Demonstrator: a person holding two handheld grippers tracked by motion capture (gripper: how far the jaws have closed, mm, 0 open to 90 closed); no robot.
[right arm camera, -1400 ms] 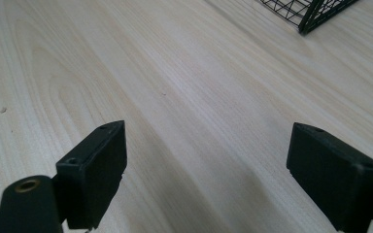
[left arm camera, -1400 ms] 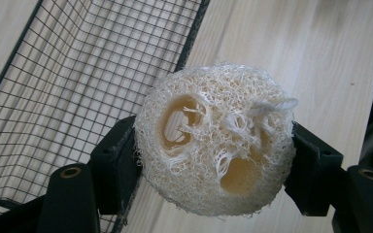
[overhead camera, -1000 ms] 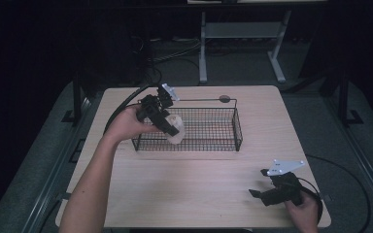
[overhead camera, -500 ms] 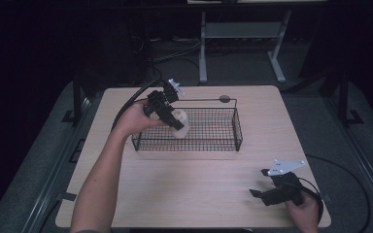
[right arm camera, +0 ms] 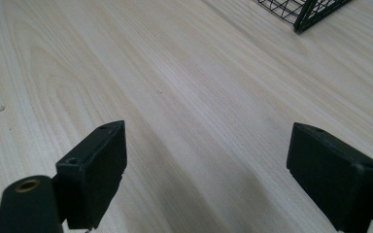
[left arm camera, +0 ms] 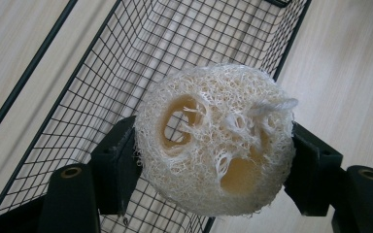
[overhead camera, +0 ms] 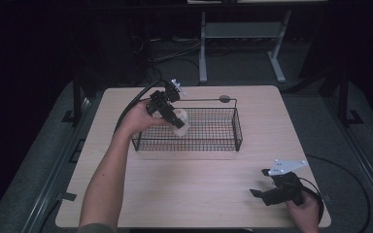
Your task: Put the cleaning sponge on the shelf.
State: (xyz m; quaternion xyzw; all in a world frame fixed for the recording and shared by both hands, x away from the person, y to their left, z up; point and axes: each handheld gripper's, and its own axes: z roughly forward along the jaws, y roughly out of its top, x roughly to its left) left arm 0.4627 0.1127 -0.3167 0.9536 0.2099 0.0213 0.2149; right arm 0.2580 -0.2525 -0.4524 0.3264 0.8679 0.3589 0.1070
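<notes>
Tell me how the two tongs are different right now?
The left tongs are squeezed shut on the loofah sponge, while the right tongs are wide open with nothing between them. The left tongs are held over the wire basket; the right tongs sit low near the table's front right corner, away from the basket. Both are black, with a cable trailing behind, and each is held in one hand.

In the left gripper view the loofah (left arm camera: 214, 141) covers the inner faces of both jaws, so the contact surfaces cannot be inspected, and it screens part of the wire basket (left arm camera: 126, 63) floor behind it (the basket's near end runs off the bottom edge). In the right gripper view the basket (right arm camera: 311, 12) is cut to one corner by the top edge. In the high view the small dark object (overhead camera: 224, 99) on the basket's far rim is too small to identify.
</notes>
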